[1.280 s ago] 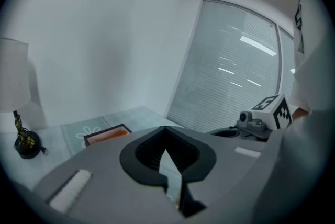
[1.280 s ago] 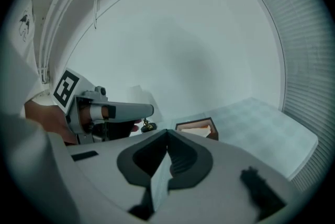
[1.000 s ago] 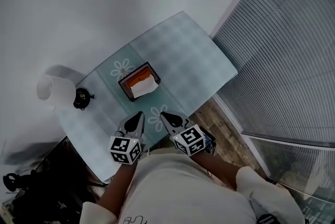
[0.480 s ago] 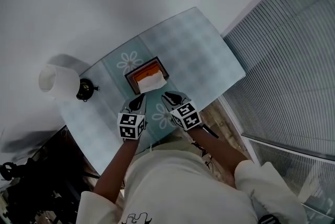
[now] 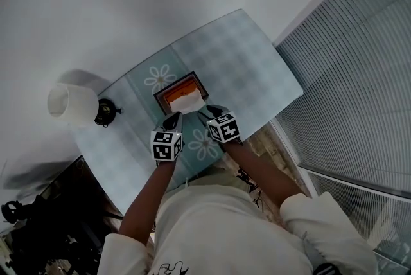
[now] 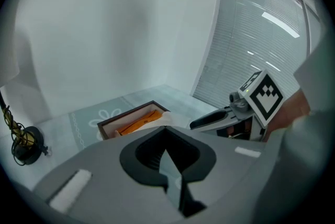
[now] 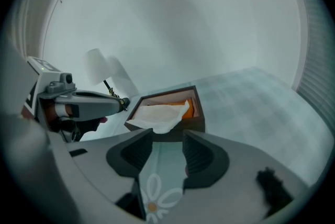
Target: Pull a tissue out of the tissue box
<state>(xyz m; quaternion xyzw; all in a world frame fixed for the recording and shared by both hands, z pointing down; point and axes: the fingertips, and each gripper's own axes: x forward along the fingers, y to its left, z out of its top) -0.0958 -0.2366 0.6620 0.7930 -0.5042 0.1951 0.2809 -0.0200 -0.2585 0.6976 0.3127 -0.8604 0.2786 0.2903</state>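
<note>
Tissue box (image 5: 174, 83), dark-rimmed with an orange interior, sits near the middle of the pale checked table (image 5: 247, 52). A white lamp (image 5: 69, 102) stands at the table's left end. One white tissue (image 5: 188, 102) spills over the box's near edge. Left gripper (image 6: 166, 131): jaws together, nothing in them, just short of the box. Right gripper (image 7: 167, 136): jaws have just been opening and now stand wide apart. Only tablecloth shows between them, and the tissue lies directly ahead, untouched.
</note>
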